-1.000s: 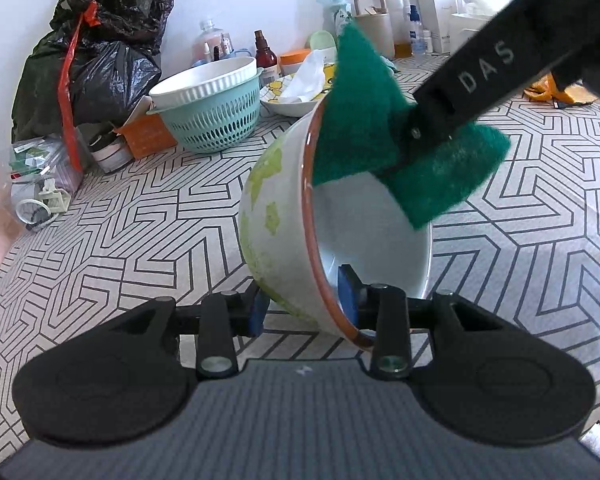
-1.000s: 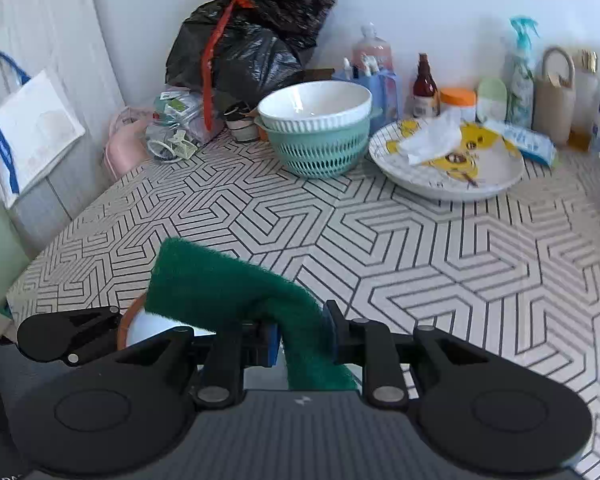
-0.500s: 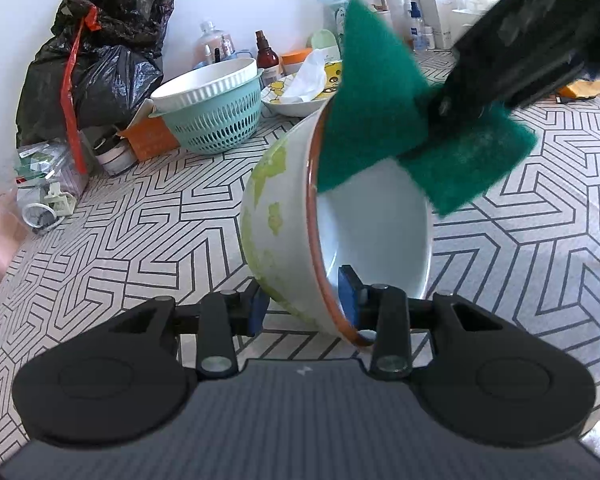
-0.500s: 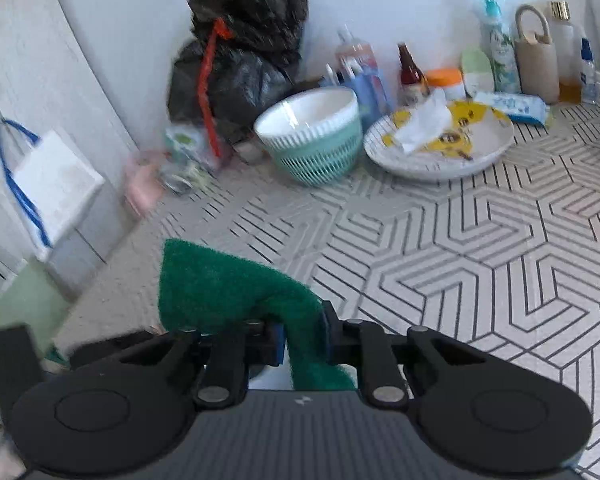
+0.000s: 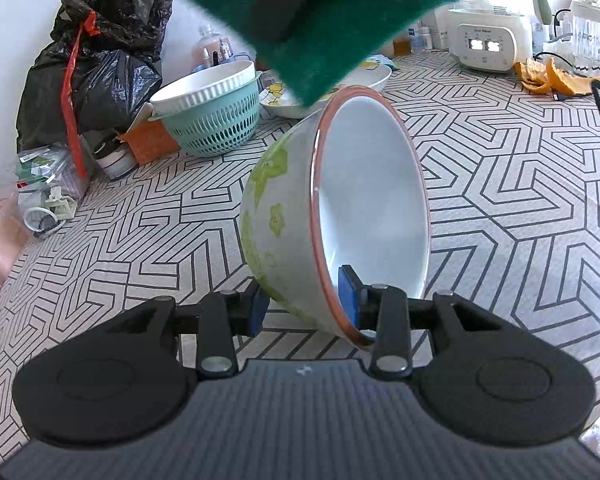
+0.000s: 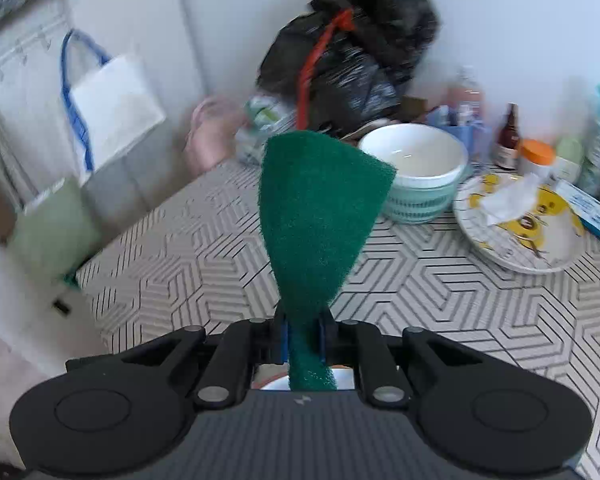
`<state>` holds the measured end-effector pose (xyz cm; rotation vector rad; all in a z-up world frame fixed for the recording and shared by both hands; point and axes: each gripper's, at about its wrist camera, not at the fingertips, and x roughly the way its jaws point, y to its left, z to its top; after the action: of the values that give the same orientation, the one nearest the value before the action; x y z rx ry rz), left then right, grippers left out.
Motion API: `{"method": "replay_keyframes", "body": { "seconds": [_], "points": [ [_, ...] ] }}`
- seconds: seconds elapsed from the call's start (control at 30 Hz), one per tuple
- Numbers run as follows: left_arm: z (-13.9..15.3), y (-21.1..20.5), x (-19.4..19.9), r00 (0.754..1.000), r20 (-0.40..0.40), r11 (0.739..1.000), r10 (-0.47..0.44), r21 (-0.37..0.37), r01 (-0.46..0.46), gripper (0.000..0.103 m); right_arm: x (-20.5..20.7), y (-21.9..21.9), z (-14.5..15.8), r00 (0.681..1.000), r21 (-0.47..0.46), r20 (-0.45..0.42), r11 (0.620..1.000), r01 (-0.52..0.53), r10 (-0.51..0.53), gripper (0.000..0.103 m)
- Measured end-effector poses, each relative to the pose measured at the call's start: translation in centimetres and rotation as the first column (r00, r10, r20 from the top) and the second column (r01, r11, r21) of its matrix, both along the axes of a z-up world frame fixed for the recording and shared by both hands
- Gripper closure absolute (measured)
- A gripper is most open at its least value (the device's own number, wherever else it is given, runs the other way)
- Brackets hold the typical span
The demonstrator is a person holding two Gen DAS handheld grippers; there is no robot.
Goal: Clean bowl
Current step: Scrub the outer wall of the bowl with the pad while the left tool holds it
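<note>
My left gripper (image 5: 303, 307) is shut on the near rim of a bowl (image 5: 364, 184) with a white inside, an orange rim and green patches outside. It holds the bowl tipped on its side above the patterned table (image 5: 520, 208). My right gripper (image 6: 303, 336) is shut on a green scouring pad (image 6: 316, 216), which stands up from its jaws. In the left wrist view the pad (image 5: 340, 20) hangs above the bowl's upper rim, apart from it. A sliver of the bowl (image 6: 342, 378) shows under the right gripper.
A teal colander with a white bowl in it (image 5: 212, 108) and a yellow-printed plate (image 6: 524, 224) stand at the back. Black rubbish bags (image 5: 92, 60) fill the back left corner. Bottles (image 6: 510, 136), an appliance (image 5: 486, 46) and orange peel (image 5: 552, 76) line the far edge.
My right gripper has lifted the green pad out of the bowl and up above its rim. The pad has unfolded and now stands upright. The left gripper still holds the bowl.
</note>
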<state>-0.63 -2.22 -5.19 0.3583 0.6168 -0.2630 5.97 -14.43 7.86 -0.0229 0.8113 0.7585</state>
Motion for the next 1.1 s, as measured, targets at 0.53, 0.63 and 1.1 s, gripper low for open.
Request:
{"method": "replay_keyframes", "body": {
  "seconds": [0.53, 0.63, 1.1],
  "points": [
    [0.0, 0.1, 0.2, 1.000, -0.003, 1.000, 0.001, -0.005, -0.001, 0.068, 0.0, 3.0, -3.0, 0.995, 0.025, -0.067, 0.997, -0.078, 0.079, 0.091],
    [0.1, 0.0, 0.1, 1.000, -0.004, 1.000, 0.001, -0.007, -0.001, 0.068, -0.5, 3.2, -2.6, 0.998, -0.019, -0.015, 0.998, -0.063, 0.063, 0.091],
    [0.0, 1.5, 0.4, 1.000, 0.000, 1.000, -0.010, -0.005, 0.010, 0.068, -0.7, 2.5, -2.6, 0.994, -0.110, 0.107, 0.993, 0.046, -0.034, 0.090]
  ]
}}
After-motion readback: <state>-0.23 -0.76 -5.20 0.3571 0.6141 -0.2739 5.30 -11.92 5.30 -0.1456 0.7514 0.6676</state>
